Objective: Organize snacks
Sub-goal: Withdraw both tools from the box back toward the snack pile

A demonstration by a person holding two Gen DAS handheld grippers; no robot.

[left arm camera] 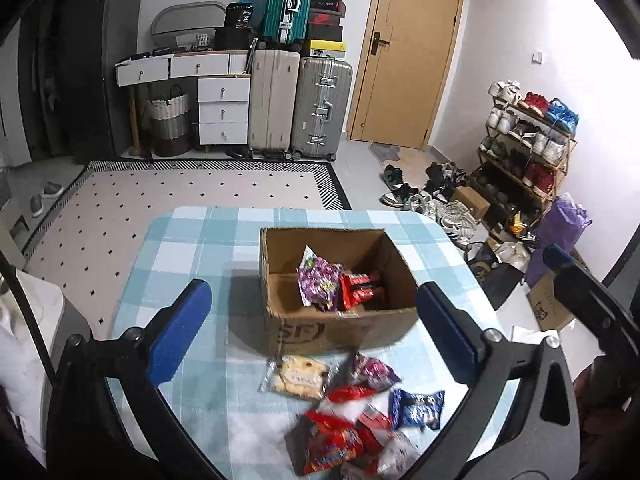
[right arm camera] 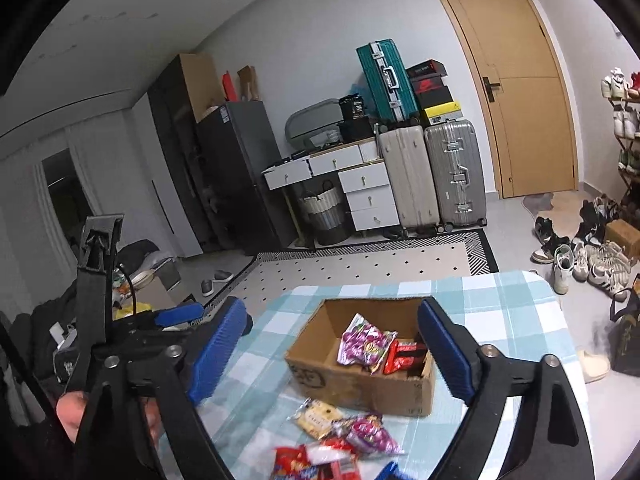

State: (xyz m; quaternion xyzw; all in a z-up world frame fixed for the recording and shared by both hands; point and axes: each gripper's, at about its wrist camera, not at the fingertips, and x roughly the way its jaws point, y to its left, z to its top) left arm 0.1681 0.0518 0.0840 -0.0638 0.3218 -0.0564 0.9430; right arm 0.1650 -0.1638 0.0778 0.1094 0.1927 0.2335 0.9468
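An open cardboard box (left arm camera: 340,328) (right arm camera: 360,392) stands on the checked tablecloth (left arm camera: 192,248) (right arm camera: 520,312). Inside it lie a purple snack bag (left arm camera: 318,278) (right arm camera: 364,342) and a red pack (left arm camera: 360,288) (right arm camera: 404,356). In front of the box loose snacks lie together: a yellow cookie pack (left arm camera: 298,376) (right arm camera: 320,416), a purple bag (left arm camera: 374,372) (right arm camera: 370,434), a blue bag (left arm camera: 418,408) and red bags (left arm camera: 334,444) (right arm camera: 308,462). My left gripper (left arm camera: 316,328) is open and empty, held above the table before the box. My right gripper (right arm camera: 332,352) is open and empty, to the right of the left one.
The table's far edge drops to a dotted rug (left arm camera: 192,188). Suitcases (left arm camera: 300,108), a white drawer unit (left arm camera: 222,110) and a door (left arm camera: 412,52) stand at the far wall. Shoes and a shoe rack (left arm camera: 524,148) sit to the right.
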